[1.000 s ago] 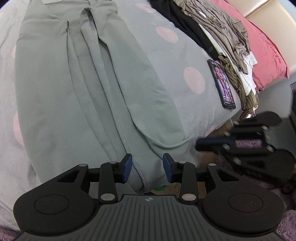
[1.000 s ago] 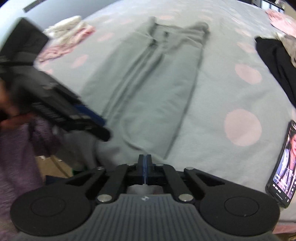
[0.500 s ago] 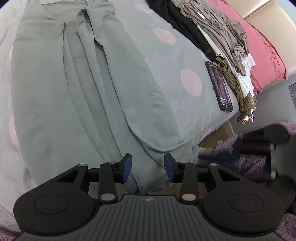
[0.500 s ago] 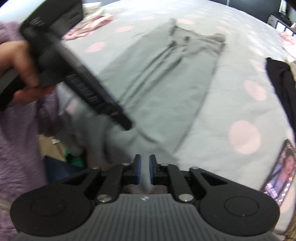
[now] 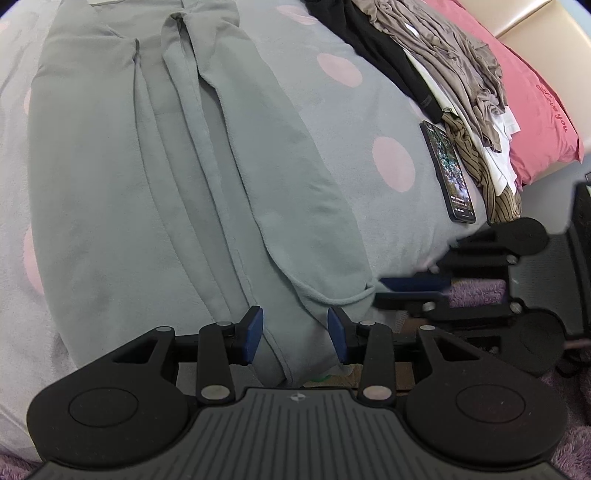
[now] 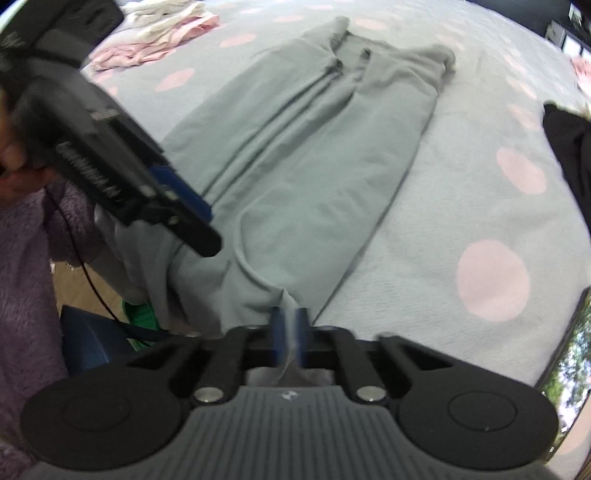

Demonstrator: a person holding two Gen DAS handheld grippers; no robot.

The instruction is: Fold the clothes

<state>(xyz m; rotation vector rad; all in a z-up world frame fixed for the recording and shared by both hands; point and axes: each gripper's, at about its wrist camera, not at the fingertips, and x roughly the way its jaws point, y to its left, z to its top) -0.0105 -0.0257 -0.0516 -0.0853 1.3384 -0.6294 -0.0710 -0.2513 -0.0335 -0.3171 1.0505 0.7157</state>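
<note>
A grey-green garment (image 5: pixel 184 184) lies lengthwise on the spotted bedspread (image 5: pixel 369 110), folded into a long strip; its hem hangs over the near bed edge. My left gripper (image 5: pixel 295 334) is open, its blue pads either side of the hem without pressing it. In the right wrist view the garment (image 6: pixel 314 166) runs away from me, and my right gripper (image 6: pixel 290 332) is closing tight on the hem's right corner, a sliver of cloth pinched between the pads. Each gripper shows in the other's view: the right gripper (image 5: pixel 413 290), the left gripper (image 6: pixel 184 210).
A phone (image 5: pixel 452 173) lies screen up near the bed's right edge, beside a pile of brown, black and white clothes (image 5: pixel 443 55) and a pink pillow (image 5: pixel 535 110). Pink and white clothes (image 6: pixel 159 33) sit far left. A purple sleeve (image 6: pixel 22 277) is at the left.
The right gripper's jaws parted a little, then shut on the hem corner as it rolled and dipped. The left gripper has stayed over the hem, open.
</note>
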